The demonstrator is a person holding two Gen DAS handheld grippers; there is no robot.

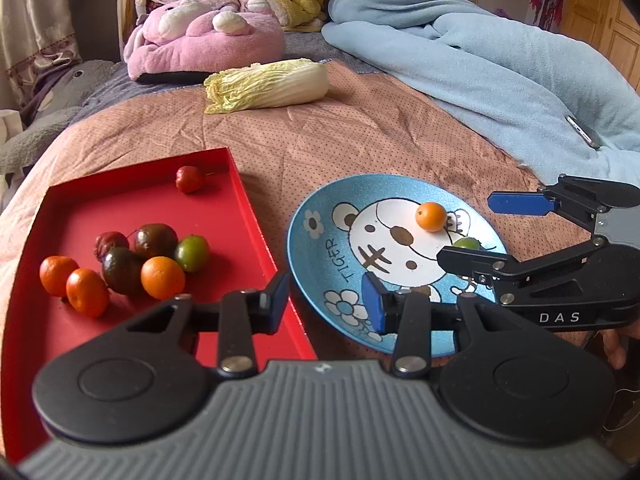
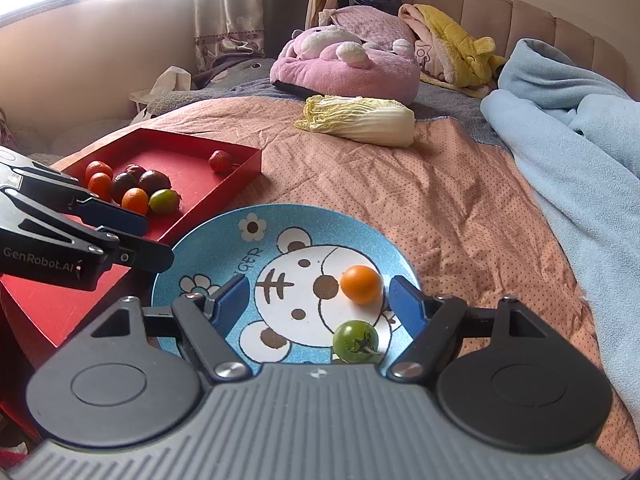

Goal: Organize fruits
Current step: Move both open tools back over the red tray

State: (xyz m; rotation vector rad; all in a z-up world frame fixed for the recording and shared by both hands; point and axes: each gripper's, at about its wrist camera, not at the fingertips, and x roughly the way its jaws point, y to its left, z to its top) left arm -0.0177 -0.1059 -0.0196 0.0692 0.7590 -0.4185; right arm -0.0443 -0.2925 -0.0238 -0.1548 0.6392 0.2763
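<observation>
A red tray (image 1: 60, 340) (image 2: 180, 172) holds several small fruits (image 1: 136, 256): orange, dark, green and red ones, with one red fruit (image 1: 190, 179) alone at its far corner. Beside it a blue cartoon plate (image 1: 316, 216) (image 2: 360, 220) carries an orange fruit (image 1: 431, 216) (image 2: 361, 284) and a green tomato (image 2: 355, 339). My left gripper (image 1: 326, 304) (image 2: 148, 238) hovers open over the tray's right wall and the plate's edge, holding nothing. My right gripper (image 2: 320, 296) (image 1: 474, 230) is open above the plate. The orange fruit lies just inside its right finger, apart from the pads.
All of this rests on a bed with a pink dotted quilt. A napa cabbage (image 1: 268, 86) (image 2: 360, 120) lies farther back. A light blue blanket (image 1: 480, 60) with a phone (image 1: 584, 132) on it is bunched along the right. Plush pillows (image 1: 200, 36) sit at the head.
</observation>
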